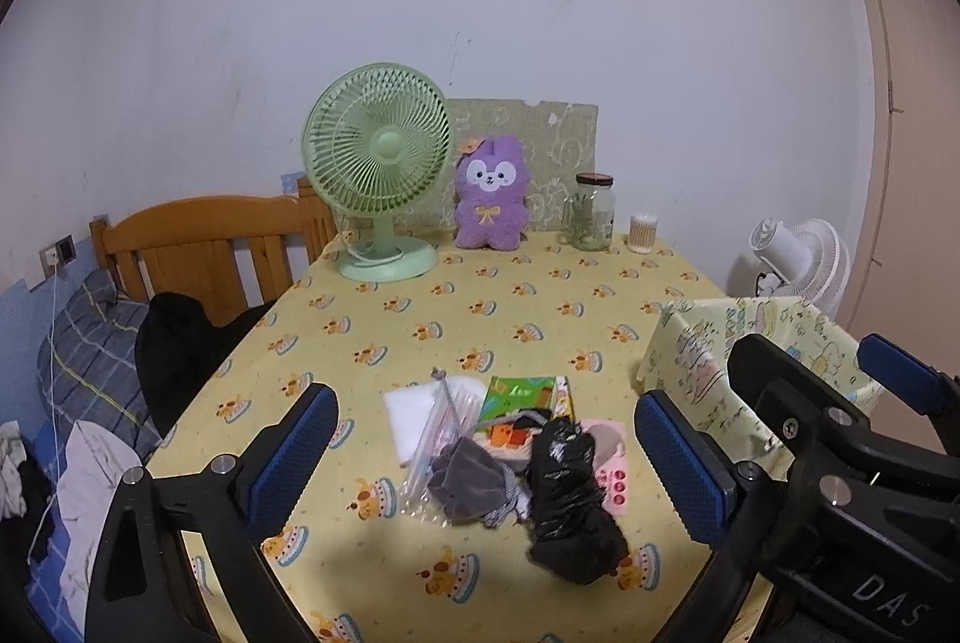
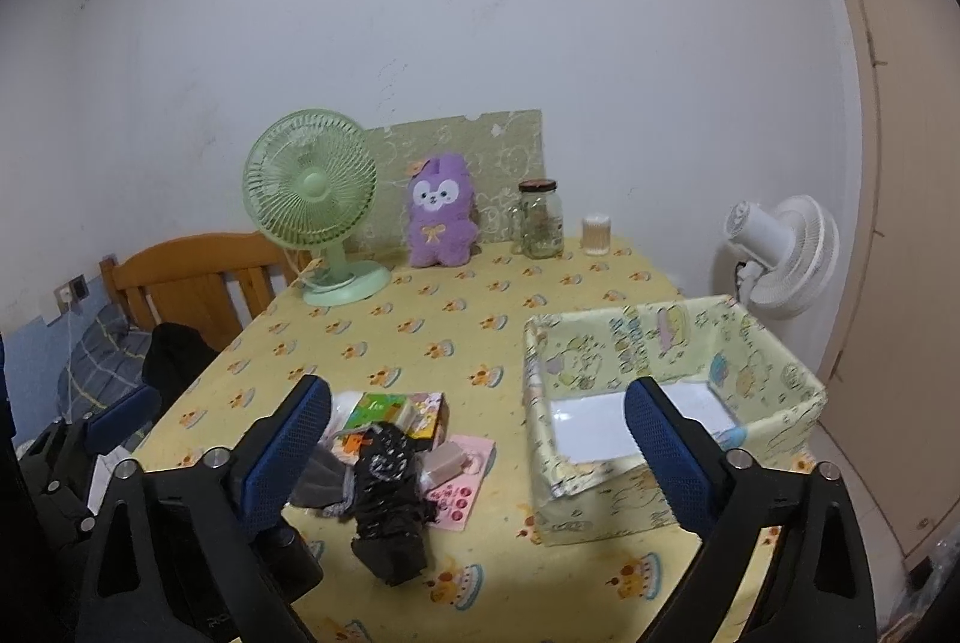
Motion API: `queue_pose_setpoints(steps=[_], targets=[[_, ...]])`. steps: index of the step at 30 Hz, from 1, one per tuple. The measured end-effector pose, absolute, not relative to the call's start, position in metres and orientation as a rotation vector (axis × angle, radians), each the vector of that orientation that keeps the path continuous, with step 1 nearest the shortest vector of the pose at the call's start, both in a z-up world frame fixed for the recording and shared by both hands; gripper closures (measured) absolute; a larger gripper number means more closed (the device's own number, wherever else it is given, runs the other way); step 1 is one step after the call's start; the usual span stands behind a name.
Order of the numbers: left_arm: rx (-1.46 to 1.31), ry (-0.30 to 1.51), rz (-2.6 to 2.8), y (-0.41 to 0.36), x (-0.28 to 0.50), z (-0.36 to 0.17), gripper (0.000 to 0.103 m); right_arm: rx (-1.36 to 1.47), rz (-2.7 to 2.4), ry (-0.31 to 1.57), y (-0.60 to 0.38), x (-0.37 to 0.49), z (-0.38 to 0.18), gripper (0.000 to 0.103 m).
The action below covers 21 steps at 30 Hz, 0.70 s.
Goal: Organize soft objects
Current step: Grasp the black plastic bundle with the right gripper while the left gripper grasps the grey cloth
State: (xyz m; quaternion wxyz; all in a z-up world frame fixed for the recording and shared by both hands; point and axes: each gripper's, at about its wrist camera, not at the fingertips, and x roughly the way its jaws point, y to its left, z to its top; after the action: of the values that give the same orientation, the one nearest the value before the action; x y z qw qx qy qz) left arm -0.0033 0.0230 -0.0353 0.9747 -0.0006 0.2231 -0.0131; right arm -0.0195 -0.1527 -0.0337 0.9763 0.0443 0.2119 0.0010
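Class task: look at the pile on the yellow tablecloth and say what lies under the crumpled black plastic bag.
Under the black plastic bag show a grey pouch, a pink sheet and a colourful packet. Whatever sits directly beneath its middle is covered.

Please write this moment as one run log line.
left gripper: open, empty | right gripper: open, empty | soft pile: on table | box: right of pile

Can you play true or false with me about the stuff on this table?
1. The purple bunny sits between the green fan and the jar. True.
2. The box is full of toys. False: only its white bottom shows.
3. Both grippers are open. True.
4. The black bag is inside the box. False: it lies on the table, left of the box.
5. The left gripper holds the bunny. False: it holds nothing.
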Motion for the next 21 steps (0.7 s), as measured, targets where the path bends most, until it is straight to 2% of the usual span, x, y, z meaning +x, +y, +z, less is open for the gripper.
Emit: queue_pose_setpoints(steps=[12,21], targets=[[-0.006,0.539,-0.011,0.039,0.004,-0.073,0.013,0.135,0.055,0.499,-0.131,-0.006,-0.069,0.009],[-0.002,0.605,-0.012,0.046,0.019,-0.098,0.015,0.078,0.054,0.553,-0.116,0.012,-0.095,0.014]])
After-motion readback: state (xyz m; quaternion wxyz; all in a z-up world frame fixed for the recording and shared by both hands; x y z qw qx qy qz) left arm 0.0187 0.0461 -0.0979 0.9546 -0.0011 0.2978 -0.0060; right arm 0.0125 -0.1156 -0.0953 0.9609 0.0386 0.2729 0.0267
